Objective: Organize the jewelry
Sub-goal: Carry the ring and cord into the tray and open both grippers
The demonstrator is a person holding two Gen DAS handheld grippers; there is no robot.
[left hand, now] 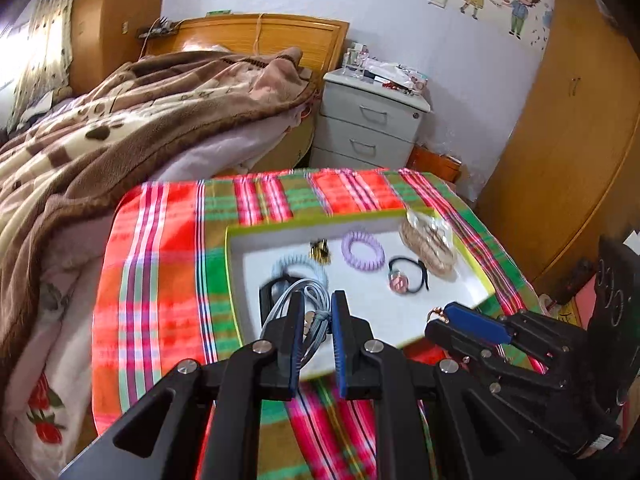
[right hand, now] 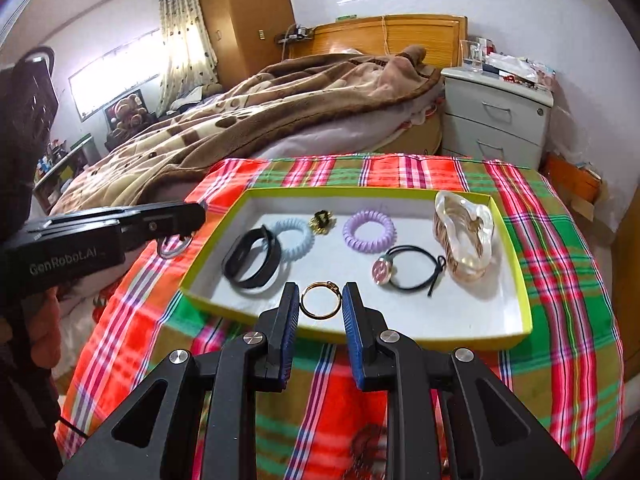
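A white tray with a yellow-green rim point(right hand: 520, 280) point(left hand: 236, 280) lies on the plaid cloth. It holds a black band point(right hand: 250, 264), a pale blue coil tie point(right hand: 296, 240), a gold clip point(right hand: 322, 222), a purple coil tie point(right hand: 368, 232) point(left hand: 362, 248), a black hair tie with a pink charm point(right hand: 408, 268) and a shell-like clip point(right hand: 464, 236). My left gripper point(left hand: 316, 312) is shut on a grey-blue cord bracelet point(left hand: 298, 300) above the tray's near left. My right gripper point(right hand: 320, 300) is shut on a gold ring point(right hand: 320, 300) over the tray's front edge.
The plaid-covered table point(right hand: 560, 240) stands beside a bed with a brown blanket point(right hand: 280, 100). A grey drawer unit point(right hand: 496, 120) stands behind it, a wooden wardrobe point(left hand: 580, 140) to the right. My left gripper also shows in the right wrist view point(right hand: 188, 236), left of the tray.
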